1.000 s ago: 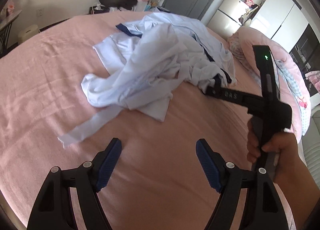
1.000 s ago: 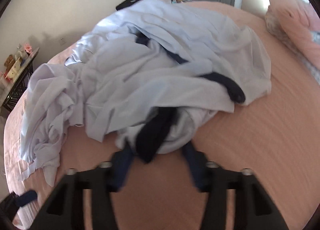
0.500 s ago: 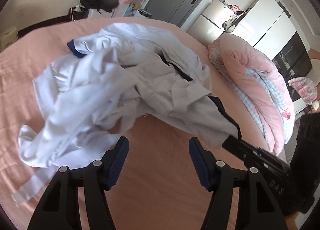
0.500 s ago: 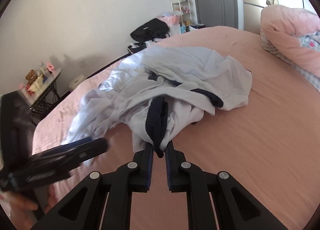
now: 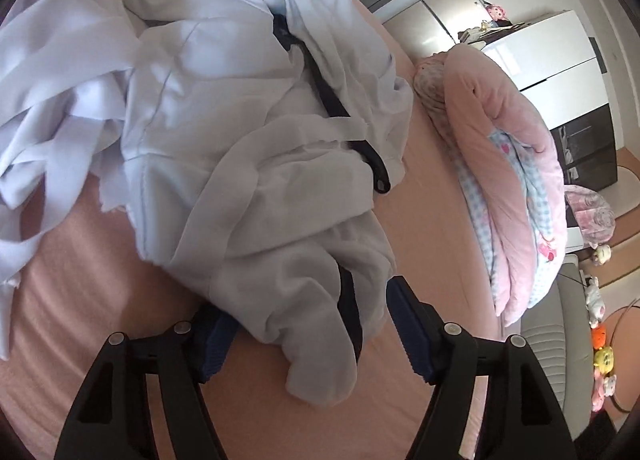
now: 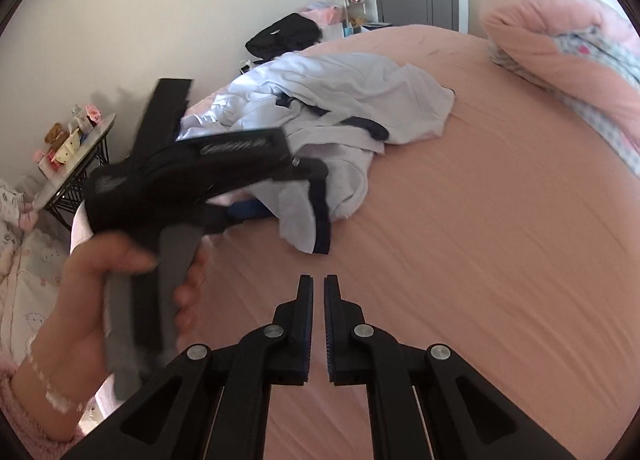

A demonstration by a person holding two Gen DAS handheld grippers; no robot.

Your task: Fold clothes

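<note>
On the pink bed (image 6: pixel 500 219), which fills most of both views, one crumpled heap of pale blue clothes (image 5: pixel 224 131) with dark navy trim lies toward the far left side. How many garments are in the heap, I cannot tell. One rolled pink quilt (image 6: pixel 560 43) lies along the far right edge of the bed, well apart from the heap. Between the heap and the quilt, and also in front near the camera, the sheet is bare and wide.

There are two grippers. The left gripper (image 5: pixel 316 328) has its jaws wide apart, one on each side of the nearest fold of the clothes, a sleeve end with a navy band; the blue pads are just beside the cloth, and whether they touch it I cannot tell. One hand (image 6: pixel 120 300) holds its handle, seen blurred in the right wrist view. The right gripper (image 6: pixel 318 300) is over the bare sheet, near the heap's edge, with its jaws nearly together, only a thin gap, and nothing between them.
</note>
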